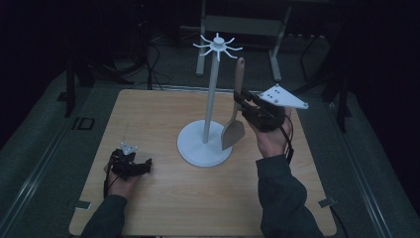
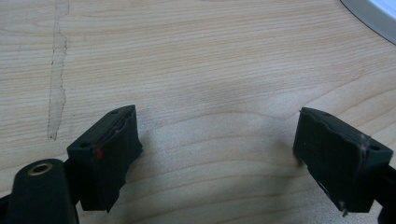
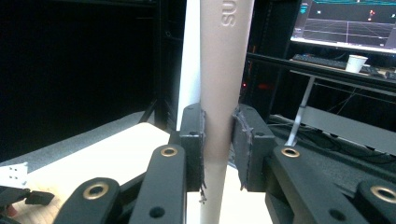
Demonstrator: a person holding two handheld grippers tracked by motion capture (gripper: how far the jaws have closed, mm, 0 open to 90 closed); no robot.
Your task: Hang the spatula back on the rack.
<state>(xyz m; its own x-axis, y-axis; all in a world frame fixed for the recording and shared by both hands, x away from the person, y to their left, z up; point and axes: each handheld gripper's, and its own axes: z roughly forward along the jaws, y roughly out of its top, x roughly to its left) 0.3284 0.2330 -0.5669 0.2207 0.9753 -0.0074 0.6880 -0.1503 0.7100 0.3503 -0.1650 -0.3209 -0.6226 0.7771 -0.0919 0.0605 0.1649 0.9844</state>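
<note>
Holding: we see the right gripper (image 1: 241, 100) clamped on the handle of a wooden spatula (image 1: 235, 124), lifted above the tabletop (image 1: 158, 198) toward its far right part.
Spatula, high view: it hangs near upright, blade down over the right rim of the stand's base, handle tip up beside the pole; whether the blade touches the base we cannot tell.
Spatula, right gripper view: we get what the high view lacks, the pale handle (image 3: 222, 93) pinched between both black pads (image 3: 192, 144), with raised letters near its top, cut off by the frame.
Stand: a white utensil stand (image 1: 212, 89) sits on a round base (image 1: 198, 148) near the middle of the tabletop, a ring of hook arms (image 1: 218, 45) at its top; the right gripper view shows its white pole (image 3: 190, 56) just behind the handle.
Left gripper, high view: we find it (image 1: 130, 166) low near the front left corner of the tabletop, well apart from the stand.
Left gripper, own view: its gripper (image 2: 217, 140) has jaws spread wide over bare wood grain, nothing between them; the base rim (image 2: 373, 18) cuts the upper right corner.
Background, right gripper view: a lit monitor (image 3: 348, 23) and a paper cup (image 3: 357, 63) stand beyond the far edge.
</note>
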